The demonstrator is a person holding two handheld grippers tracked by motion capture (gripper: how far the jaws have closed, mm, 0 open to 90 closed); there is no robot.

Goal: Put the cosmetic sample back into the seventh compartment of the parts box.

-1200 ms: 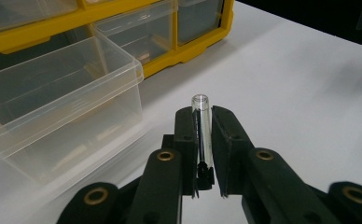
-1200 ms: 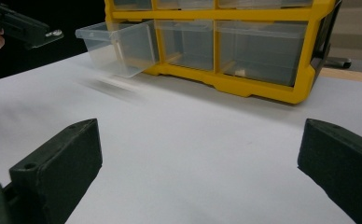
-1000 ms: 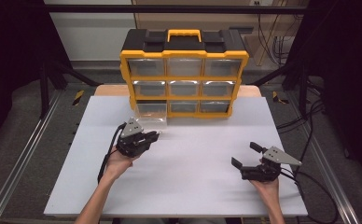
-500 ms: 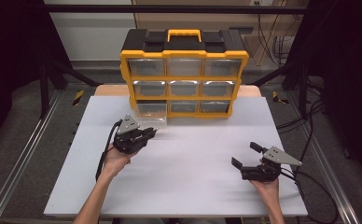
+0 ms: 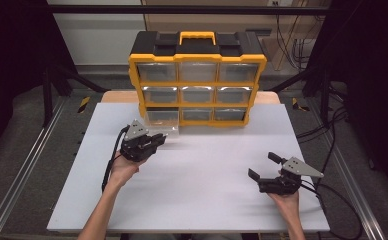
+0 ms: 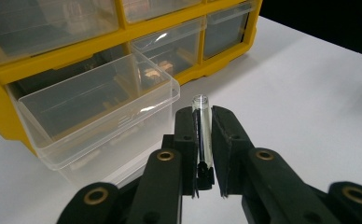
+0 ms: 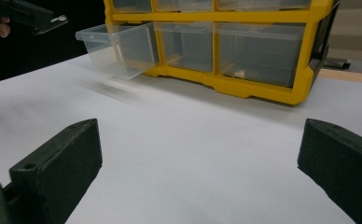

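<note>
A yellow and black drawer organizer (image 5: 197, 83) stands at the table's far side. Its lower-left clear drawer (image 5: 162, 119) is pulled out; in the left gripper view this drawer (image 6: 100, 107) looks empty. My left gripper (image 5: 158, 140) hovers just in front of that drawer, shut on a small clear vial (image 6: 203, 133) that stands upright between the jaws of the gripper (image 6: 203, 112). My right gripper (image 5: 264, 166) rests near the table's front right, jaws wide apart, nothing between them (image 7: 198, 163).
The other clear drawers of the organizer (image 7: 263, 88) are pushed in; some hold small parts. The white tabletop (image 5: 207, 170) lies bare between the two grippers. Cables and metal rails run along both sides of the table.
My left gripper has edged slightly farther away and to the left, toward the pulled-out drawer, still holding the vial. The right gripper has not moved.
</note>
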